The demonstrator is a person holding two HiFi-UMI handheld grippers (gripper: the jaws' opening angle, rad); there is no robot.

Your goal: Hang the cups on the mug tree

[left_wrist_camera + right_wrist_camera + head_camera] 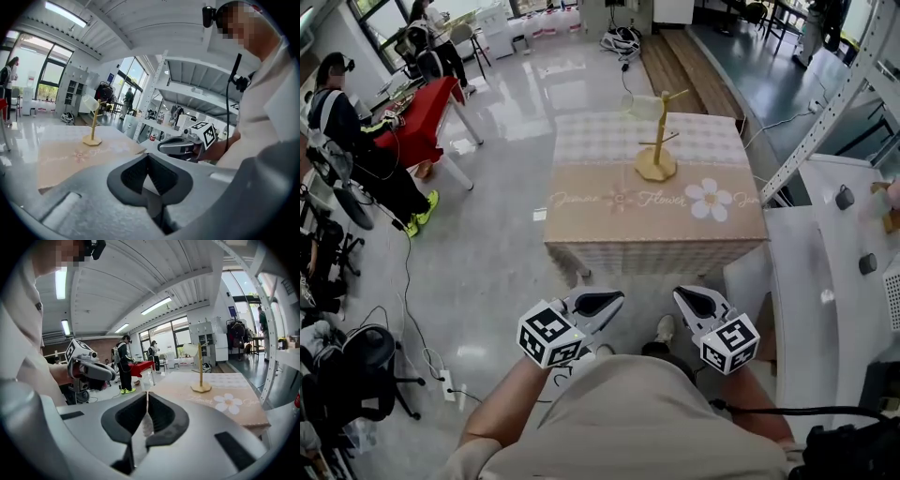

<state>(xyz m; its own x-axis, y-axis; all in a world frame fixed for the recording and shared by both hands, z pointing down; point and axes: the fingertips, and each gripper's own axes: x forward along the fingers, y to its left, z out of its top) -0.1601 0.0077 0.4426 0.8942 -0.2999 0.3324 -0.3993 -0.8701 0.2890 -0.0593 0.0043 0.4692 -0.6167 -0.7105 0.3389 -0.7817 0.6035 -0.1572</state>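
Observation:
A wooden mug tree stands on the far half of a table covered with a beige flower-print cloth. A clear cup hangs on its upper left peg. The tree and cup also show far off in the left gripper view, and the same tree and cup show in the right gripper view. My left gripper and right gripper are held close to my body, short of the table's near edge. Both are shut with nothing between their jaws, as the left gripper and right gripper show up close.
A white counter with small dark items runs along the right, beside a slanted metal frame. Seated people, a red-covered table and chairs are at the far left. Cables and a power strip lie on the glossy floor.

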